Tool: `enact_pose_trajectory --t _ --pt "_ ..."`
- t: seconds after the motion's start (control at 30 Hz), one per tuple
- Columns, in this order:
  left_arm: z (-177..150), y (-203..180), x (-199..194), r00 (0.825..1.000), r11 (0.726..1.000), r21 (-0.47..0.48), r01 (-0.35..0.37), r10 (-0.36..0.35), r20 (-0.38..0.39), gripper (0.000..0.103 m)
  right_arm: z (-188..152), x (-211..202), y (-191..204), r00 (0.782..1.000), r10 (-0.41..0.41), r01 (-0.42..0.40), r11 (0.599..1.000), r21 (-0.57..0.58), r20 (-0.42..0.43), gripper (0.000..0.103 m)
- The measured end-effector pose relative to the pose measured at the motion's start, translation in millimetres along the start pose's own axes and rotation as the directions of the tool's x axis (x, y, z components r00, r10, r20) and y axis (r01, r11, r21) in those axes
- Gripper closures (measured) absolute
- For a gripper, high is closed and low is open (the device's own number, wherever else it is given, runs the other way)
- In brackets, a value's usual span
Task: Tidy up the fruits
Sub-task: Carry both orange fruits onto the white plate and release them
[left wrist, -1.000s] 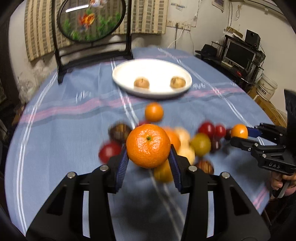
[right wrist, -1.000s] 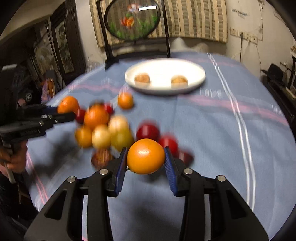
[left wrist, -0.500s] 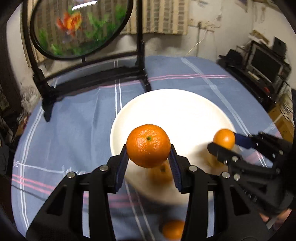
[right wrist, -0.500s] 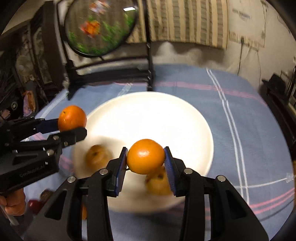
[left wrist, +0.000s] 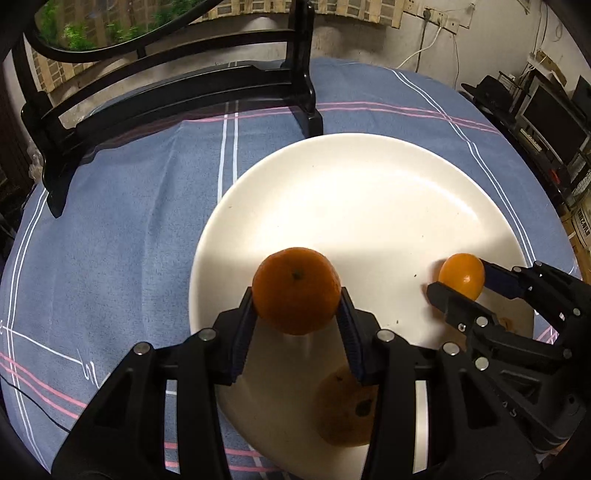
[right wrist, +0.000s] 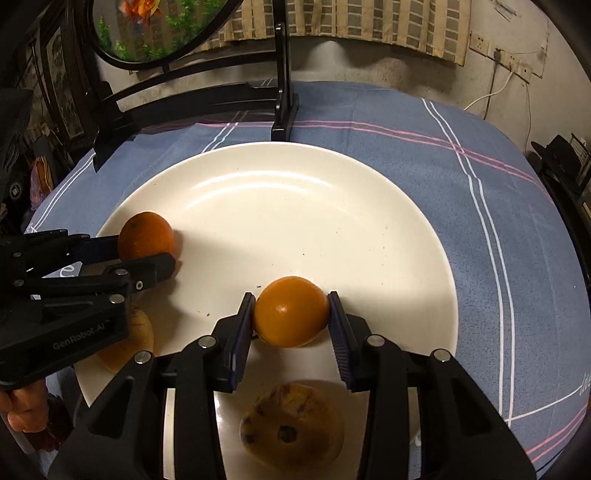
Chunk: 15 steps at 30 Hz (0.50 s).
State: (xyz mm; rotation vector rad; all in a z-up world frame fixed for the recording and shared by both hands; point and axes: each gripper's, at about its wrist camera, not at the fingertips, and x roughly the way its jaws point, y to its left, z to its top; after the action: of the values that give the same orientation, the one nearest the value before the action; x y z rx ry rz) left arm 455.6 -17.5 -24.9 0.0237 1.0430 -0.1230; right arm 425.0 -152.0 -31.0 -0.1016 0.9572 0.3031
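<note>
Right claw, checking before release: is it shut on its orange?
Shut: the right claw has both pads against the orange, above the white plate.

In the left wrist view the left gripper [left wrist: 296, 317] covered much of a brown fruit [left wrist: 345, 413] at the near edge of the white plate [left wrist: 369, 192], and the plate's near rim ran off the bottom. A round framed screen [right wrist: 155, 33] at the tablecloth's far edge was cut off at the top. A person's hand [right wrist: 22, 410] showed only partly, bottom left.
</note>
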Motion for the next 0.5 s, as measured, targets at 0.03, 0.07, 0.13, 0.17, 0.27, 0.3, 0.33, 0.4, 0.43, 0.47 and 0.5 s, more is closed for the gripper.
enact_pose_trajectory --t 0.03,0.07,0.13,0.17,0.27,0.3,0.33,0.4,0.43,0.47,0.5 --pt "0.3 -1.1 0.3 1.0 1.0 0.001 -0.005 0.005 0.0 0.058 0.5 0.1 0.3 1.0 0.0 0.0 1.0 -0.002 -0.001 0.062" --pt "0.2 -2.3 0.6 1.0 1.0 0.0 -0.011 0.011 0.001 0.057 0.5 0.1 0.5 1.0 0.0 0.0 1.0 -0.005 -0.005 0.061" --pt "-0.6 -3.6 -2.7 1.0 1.0 -0.004 -0.018 0.018 0.016 0.037 0.0 0.9 1.4 1.0 -0.005 0.005 1.0 -0.012 -0.019 0.059" --pt "-1.5 -3.7 -7.8 0.999 0.999 -0.007 -0.032 0.032 0.032 0.035 -0.5 -1.4 1.3 1.0 0.003 -0.003 1.0 -0.012 -0.012 0.059" --pt "0.4 -4.2 -29.6 0.997 1.0 -0.009 -0.022 0.022 0.075 0.032 -1.6 -21.8 1.4 0.999 0.01 -0.01 1.0 -0.009 0.036 0.059" --pt "0.0 -3.7 -38.1 0.996 1.0 -0.014 -0.019 0.02 0.09 0.028 -2.5 -31.9 1.7 0.998 0.008 -0.007 1.0 -0.009 0.059 0.059" --pt "-1.2 -3.4 -50.7 0.993 1.0 -0.022 -0.018 0.02 0.116 0.025 -3.4 -40.0 1.9 0.997 0.007 -0.006 1.0 -0.01 0.076 0.057" --pt "-6.2 -2.9 -72.0 0.987 0.999 -0.031 -0.017 0.022 0.158 0.021 -7.4 -62.4 3.2 0.992 0.003 -0.002 1.0 -0.011 0.125 0.049" --pt "-10.7 -2.7 -86.3 0.982 0.999 -0.039 -0.022 0.028 0.185 0.017 -11.5 -77.4 4.3 0.987 0.008 -0.006 1.0 -0.014 0.159 0.049" --pt "-15.4 -2.6 -98.0 0.978 0.999 -0.046 -0.027 0.036 0.207 0.016 -16.3 -90.5 6.0 0.983 0.016 -0.013 1.0 -0.02 0.184 0.049" --pt "-21.1 -3.1 -109.3 0.973 0.998 -0.051 -0.034 0.045 0.228 0.014 -23.9 -108.2 8.4 0.976 0.024 -0.018 0.999 -0.026 0.217 0.049"
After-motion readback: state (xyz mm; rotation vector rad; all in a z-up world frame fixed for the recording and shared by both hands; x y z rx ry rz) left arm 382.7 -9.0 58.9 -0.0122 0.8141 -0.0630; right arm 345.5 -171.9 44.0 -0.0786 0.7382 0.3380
